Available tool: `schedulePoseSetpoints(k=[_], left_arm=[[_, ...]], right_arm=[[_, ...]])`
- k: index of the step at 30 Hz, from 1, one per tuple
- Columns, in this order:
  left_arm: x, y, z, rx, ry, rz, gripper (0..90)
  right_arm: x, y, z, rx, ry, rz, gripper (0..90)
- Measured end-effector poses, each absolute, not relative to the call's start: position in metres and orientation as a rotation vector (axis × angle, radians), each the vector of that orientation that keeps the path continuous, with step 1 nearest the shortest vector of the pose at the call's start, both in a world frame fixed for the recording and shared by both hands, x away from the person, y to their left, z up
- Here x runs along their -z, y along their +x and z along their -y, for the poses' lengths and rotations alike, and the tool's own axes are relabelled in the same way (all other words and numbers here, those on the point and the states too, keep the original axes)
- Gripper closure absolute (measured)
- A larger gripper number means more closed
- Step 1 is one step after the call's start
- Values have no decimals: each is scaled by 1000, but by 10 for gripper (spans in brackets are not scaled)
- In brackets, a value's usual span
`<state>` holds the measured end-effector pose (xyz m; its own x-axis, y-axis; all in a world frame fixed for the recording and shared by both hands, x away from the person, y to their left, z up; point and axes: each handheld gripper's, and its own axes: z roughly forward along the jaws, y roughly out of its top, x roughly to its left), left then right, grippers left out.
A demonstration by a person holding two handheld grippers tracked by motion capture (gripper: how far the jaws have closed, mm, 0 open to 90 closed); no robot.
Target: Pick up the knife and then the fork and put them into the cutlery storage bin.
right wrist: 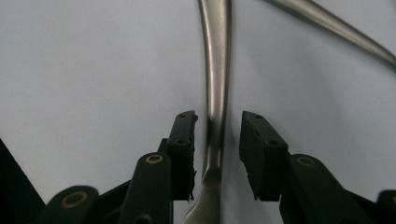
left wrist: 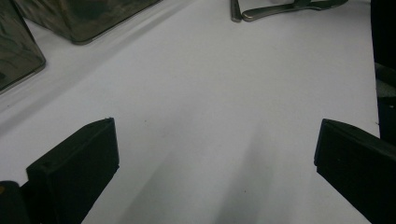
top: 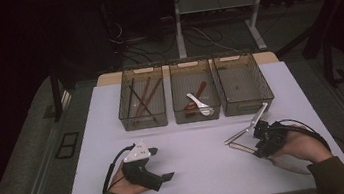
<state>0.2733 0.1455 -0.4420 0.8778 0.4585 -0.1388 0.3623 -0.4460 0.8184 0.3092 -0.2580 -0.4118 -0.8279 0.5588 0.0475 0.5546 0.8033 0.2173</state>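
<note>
Right gripper view looks straight down a steel utensil handle lying on the white table, with the right gripper straddling it: the jaws stand a little apart on either side of the handle and are not yet pressed against it. A second steel handle crosses the upper right corner of that view. The high view places this near the table's right edge, toward the near side, where the right gripper sits over crossed metal utensils, though the gap at the jaws cannot be made out from there. The left gripper rests near the table's near edge, left of centre, well apart from the utensils. The left gripper view shows its jaws spread wide over bare table, with the utensils at the far side. Three clear bins stand in a row along the far edge; the left holds chopsticks, the middle a white spoon
</note>
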Motion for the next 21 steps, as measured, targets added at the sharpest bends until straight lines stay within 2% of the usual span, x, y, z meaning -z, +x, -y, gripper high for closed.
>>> schedulePoseSetpoints(k=[21], left_arm=[[443, 274, -145, -126, 2086, -593, 0]], right_arm=[[419, 308, 241, -125, 916, -2980, 803]])
